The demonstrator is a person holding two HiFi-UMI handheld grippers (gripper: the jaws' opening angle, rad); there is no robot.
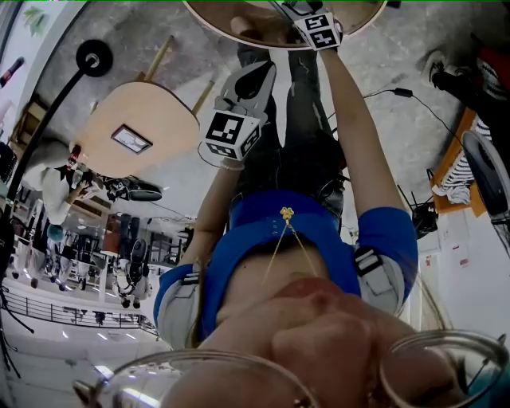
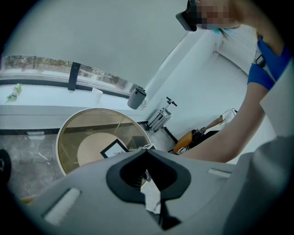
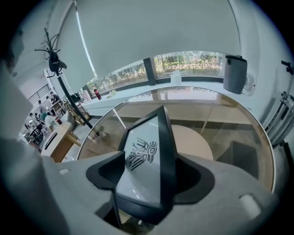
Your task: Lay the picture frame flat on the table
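Observation:
The picture frame (image 3: 143,158), black-edged with a black bird drawing on white, stands on edge and tilted between the jaws of my right gripper (image 3: 149,173). There is a dark gap on each side of it, so the pads are off it and the gripper is open. Below it lies the round glass table (image 3: 239,124); I cannot tell whether the frame touches the glass. In the head view only this gripper's marker cube (image 1: 320,30) shows, at the table's rim (image 1: 209,24). My left gripper (image 1: 256,80) hangs short of the table, its jaw tips together (image 2: 146,151).
A low round wooden table (image 1: 155,111) carries a second small frame (image 1: 131,139), also seen through the glass (image 2: 114,148). A black floor lamp (image 3: 54,64), a grey cylinder (image 3: 235,73) and a metal stand (image 2: 161,117) ring the glass table. A cable (image 1: 398,93) lies on the floor.

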